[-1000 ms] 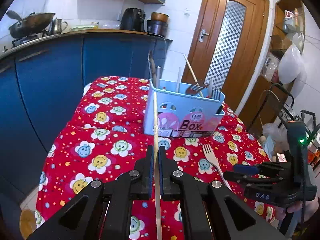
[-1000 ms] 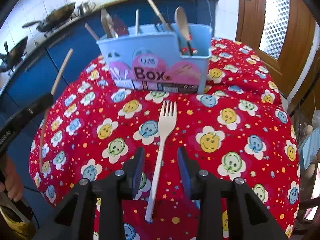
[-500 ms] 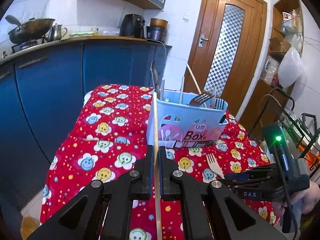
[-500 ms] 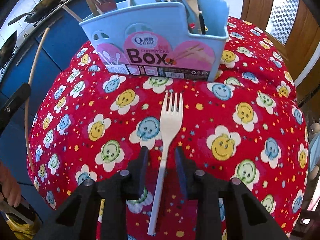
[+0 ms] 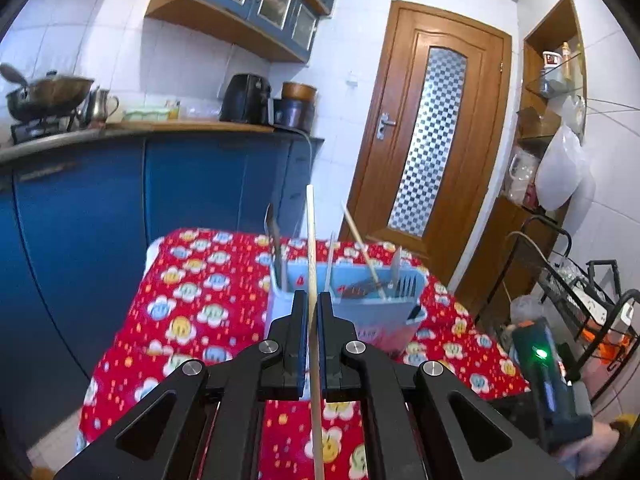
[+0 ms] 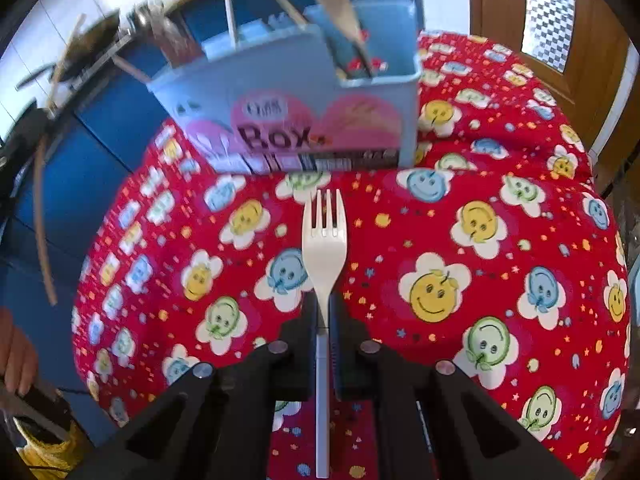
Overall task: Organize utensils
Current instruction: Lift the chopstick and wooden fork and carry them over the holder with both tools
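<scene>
Both tongs grip utensils. Left gripper (image 5: 312, 312) has its black jaws clamped on a long thin wooden chopstick (image 5: 311, 240), which runs up between the pads and ends above the far rim of the light blue plastic utensil box (image 5: 380, 312). Right gripper (image 6: 323, 320) has just been closing its jaws, and the pads now press the neck of a white plastic fork (image 6: 324, 240), whose tines point toward the utensil box (image 6: 288, 92) and whose handle runs back beneath the gripper; whether the fork rests on the cloth or is lifted cannot be told. Printed on the box front, on pink panels, is the word "Box" in large dark letters; smaller writing above it and a barcode strip below are too blurred to read. The box stands on a table under a red tablecloth printed with smiling flowers (image 6: 440, 288) and holds a wooden spoon (image 6: 340, 12), a wooden stick and metal cutlery in its compartments. Seen from the right wrist, a hand (image 6: 16, 352) appears at the lower left edge.
</scene>
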A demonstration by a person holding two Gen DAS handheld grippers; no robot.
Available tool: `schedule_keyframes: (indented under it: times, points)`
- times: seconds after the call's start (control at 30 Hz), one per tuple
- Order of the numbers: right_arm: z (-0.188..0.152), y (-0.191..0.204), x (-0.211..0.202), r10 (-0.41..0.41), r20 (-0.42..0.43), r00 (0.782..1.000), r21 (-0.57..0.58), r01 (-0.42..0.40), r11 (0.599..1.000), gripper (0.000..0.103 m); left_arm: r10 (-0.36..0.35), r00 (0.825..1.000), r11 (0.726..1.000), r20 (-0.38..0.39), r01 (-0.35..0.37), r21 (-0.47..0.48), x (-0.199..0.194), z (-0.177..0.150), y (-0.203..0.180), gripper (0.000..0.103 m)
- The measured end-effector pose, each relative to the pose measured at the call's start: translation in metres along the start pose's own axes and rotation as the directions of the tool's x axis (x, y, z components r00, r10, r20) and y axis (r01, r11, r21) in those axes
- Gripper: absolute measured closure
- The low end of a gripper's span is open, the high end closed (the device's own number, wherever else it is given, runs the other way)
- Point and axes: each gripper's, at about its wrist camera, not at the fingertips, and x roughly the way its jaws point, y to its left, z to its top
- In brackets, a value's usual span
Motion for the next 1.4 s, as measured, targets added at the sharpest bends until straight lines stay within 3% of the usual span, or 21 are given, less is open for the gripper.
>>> schedule_keyframes:
  times: [0.13,0.23,0.33,0.47,0.83,1.1,1.23,1.4]
  points:
    - [-0.002,-0.003,-0.027,0.031,0.114,0.993,0.001,-0.032,1.0,0.095,-0.007,0.999,1.0,0.035,0.006,0.009,0.008,0.015,-0.004,0.099]
    - [0.003,-0.005,-0.048,0.046,0.222,0.974,0.006,-0.048,0.999,0.095,-0.012,0.998,1.0,0.065,0.012,-0.002,0.013,0.029,-0.005,0.099]
    - [0.012,-0.007,-0.068,0.051,0.337,0.94,0.002,-0.055,0.998,0.095,-0.016,0.994,1.0,0.107,0.018,-0.013,0.02,0.043,-0.006,0.099]
    - [0.026,-0.01,-0.088,0.048,0.48,0.876,-0.021,-0.043,0.999,0.095,0.001,0.989,1.0,0.148,0.004,-0.031,0.034,0.056,-0.005,0.099]
    - [0.08,-0.02,-0.085,0.066,0.635,0.77,-0.039,-0.053,0.998,0.095,0.08,0.96,0.996,0.268,-0.084,0.002,0.078,0.067,-0.015,0.099]
    - [0.105,-0.015,-0.065,0.023,0.726,0.687,-0.076,0.048,0.996,0.095,0.116,0.953,0.993,0.281,-0.121,0.0,0.103,0.05,-0.012,0.099]
    - [0.112,-0.015,-0.049,0.012,0.732,0.681,-0.094,0.083,0.992,0.095,0.117,0.957,0.993,0.265,-0.122,0.0,0.113,0.042,-0.01,0.099]
    - [0.109,-0.017,-0.034,0.007,0.71,0.704,-0.112,0.103,0.988,0.095,0.108,0.961,0.994,0.254,-0.112,0.0,0.117,0.033,-0.01,0.099]
